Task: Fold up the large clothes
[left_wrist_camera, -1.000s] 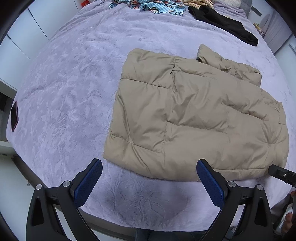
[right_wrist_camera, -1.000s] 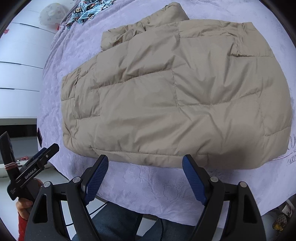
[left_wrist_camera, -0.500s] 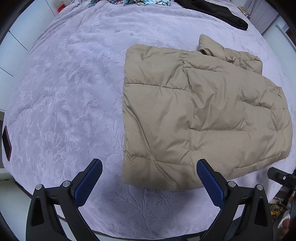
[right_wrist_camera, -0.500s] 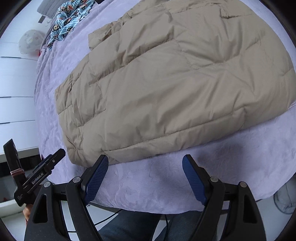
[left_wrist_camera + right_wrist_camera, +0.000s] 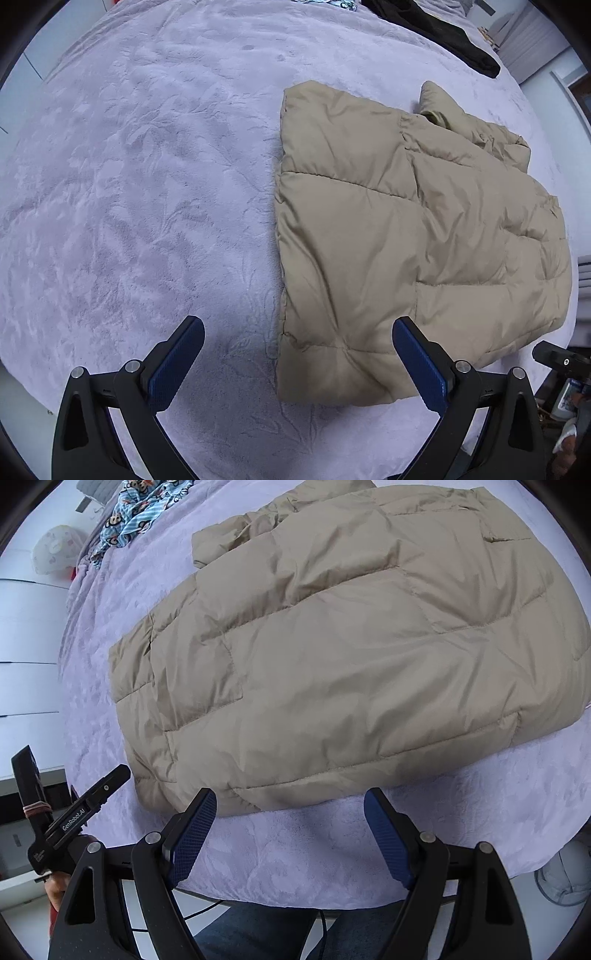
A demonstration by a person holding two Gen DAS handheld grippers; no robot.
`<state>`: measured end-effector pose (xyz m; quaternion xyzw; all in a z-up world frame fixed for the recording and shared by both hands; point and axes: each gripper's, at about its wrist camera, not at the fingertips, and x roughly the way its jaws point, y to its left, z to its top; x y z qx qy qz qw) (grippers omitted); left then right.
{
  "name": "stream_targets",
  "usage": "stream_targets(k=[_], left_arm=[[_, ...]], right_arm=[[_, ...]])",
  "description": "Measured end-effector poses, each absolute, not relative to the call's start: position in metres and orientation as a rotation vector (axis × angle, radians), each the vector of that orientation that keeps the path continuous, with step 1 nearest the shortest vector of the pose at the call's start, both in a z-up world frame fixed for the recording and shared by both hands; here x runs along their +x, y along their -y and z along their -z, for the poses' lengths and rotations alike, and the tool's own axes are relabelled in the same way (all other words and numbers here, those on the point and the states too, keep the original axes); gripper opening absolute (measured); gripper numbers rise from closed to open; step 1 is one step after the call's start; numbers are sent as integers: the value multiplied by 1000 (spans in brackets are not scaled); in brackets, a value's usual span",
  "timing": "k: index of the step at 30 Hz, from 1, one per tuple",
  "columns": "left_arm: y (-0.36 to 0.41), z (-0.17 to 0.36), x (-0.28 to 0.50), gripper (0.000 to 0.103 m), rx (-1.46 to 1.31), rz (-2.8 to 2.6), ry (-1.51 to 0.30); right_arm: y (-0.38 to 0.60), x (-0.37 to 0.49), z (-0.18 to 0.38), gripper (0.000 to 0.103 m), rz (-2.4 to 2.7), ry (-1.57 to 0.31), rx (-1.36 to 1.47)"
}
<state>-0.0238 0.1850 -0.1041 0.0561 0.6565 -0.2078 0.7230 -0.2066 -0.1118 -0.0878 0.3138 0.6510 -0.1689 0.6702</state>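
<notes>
Jacket [image 5: 332, 657]: tan, already folded narrow, lying ahead of both grippers; further fold judged outstanding. Left gripper [image 5: 298, 363], right gripper [image 5: 290, 830]: jaws apart, empty.

Quilted tan jacket [image 5: 406, 236] slight sheen; lilac bedspread [image 5: 147, 184] plush, embossed.

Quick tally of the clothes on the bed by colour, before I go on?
Beige: 1, the puffer jacket
Black: 1, the garment at the far edge
Blue patterned: 1, the cloth at the far end
Total: 3
</notes>
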Motion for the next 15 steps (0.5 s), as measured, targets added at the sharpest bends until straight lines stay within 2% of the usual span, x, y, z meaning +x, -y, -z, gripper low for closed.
stream_targets(k=[8,12,15], left_arm=[[-187,132,8,102,82,727,-1467],[-191,164,24,102,28,774,-1567],[-181,175,28,102,-13,858,-1576]], right_arm=[[107,-203,98,84,406,-1525,680],[107,-202,97,84,421,-1536,668],[108,-203,97,84,435,-1535,670]])
